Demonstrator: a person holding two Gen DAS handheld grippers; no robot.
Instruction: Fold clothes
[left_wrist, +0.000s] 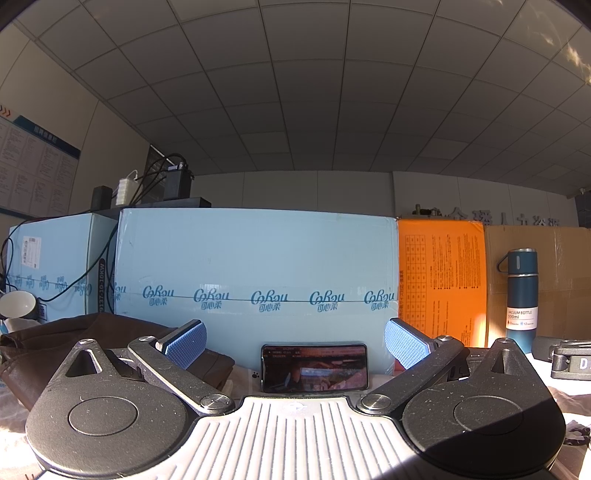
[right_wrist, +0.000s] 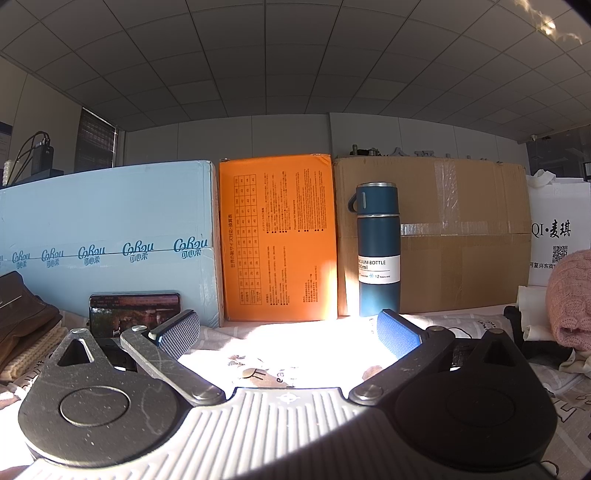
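Observation:
A dark brown garment (left_wrist: 55, 343) lies folded on the table at the left, reaching under my left gripper's left finger. The same brown garment (right_wrist: 22, 314) rests on a cream knitted piece (right_wrist: 33, 350) in the right wrist view. Pink knitwear (right_wrist: 569, 299) and dark and cream clothes (right_wrist: 535, 343) are heaped at the right edge. My left gripper (left_wrist: 293, 343) stands open and holds nothing. My right gripper (right_wrist: 288, 330) is open too, above the sunlit printed tablecloth (right_wrist: 295, 350), with nothing between its blue pads.
A phone (left_wrist: 314, 367) leans against a light blue carton (left_wrist: 255, 266). Beside it stand an orange box (right_wrist: 280, 236), a brown cardboard box (right_wrist: 461, 236) and a blue vacuum bottle (right_wrist: 378, 251). A white bag (right_wrist: 557, 229) stands far right. Part of another gripper (left_wrist: 572, 363) lies at the right.

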